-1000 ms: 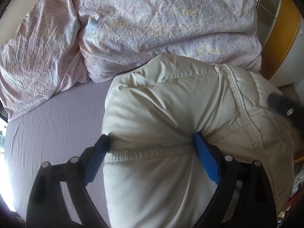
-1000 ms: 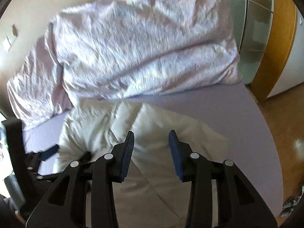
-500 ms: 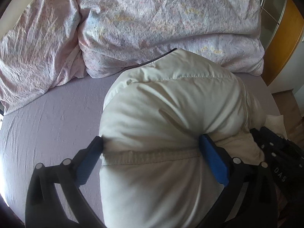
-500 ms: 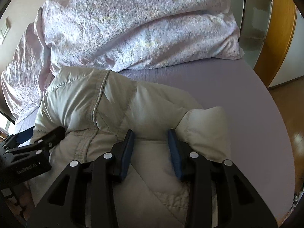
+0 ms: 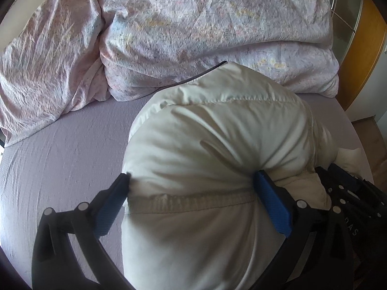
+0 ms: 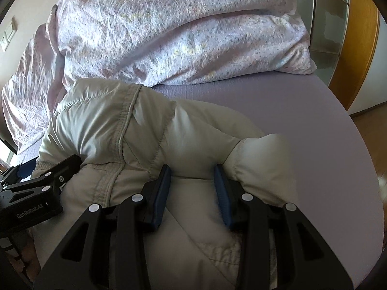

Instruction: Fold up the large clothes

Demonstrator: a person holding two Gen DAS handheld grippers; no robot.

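A puffy cream down jacket [image 5: 217, 149] lies bundled on the lilac bed sheet [image 5: 60, 159]. My left gripper [image 5: 191, 181] stands open at full width around the jacket's ribbed hem [image 5: 193, 201]. The padding fills the gap and brushes both blue pads [image 5: 272, 205]. In the right wrist view the same jacket [image 6: 108, 125] is seen from the other side. My right gripper [image 6: 192, 169] is shut on a thick fold of it, and the padding bulges out past both pads [image 6: 222, 191]. The left gripper's black body [image 6: 36, 193] shows at the left edge.
A crumpled floral duvet [image 5: 193, 29] is piled across the far side of the bed, right behind the jacket. A wooden door frame [image 5: 362, 48] and a glass panel [image 6: 331, 24] stand at the right. Wooden floor [image 6: 372, 130] lies beyond the bed's right edge.
The left jaws have spread wider around the hem. The right gripper has come down with its fold onto the bed, so the jacket now sits lower and more bunched.
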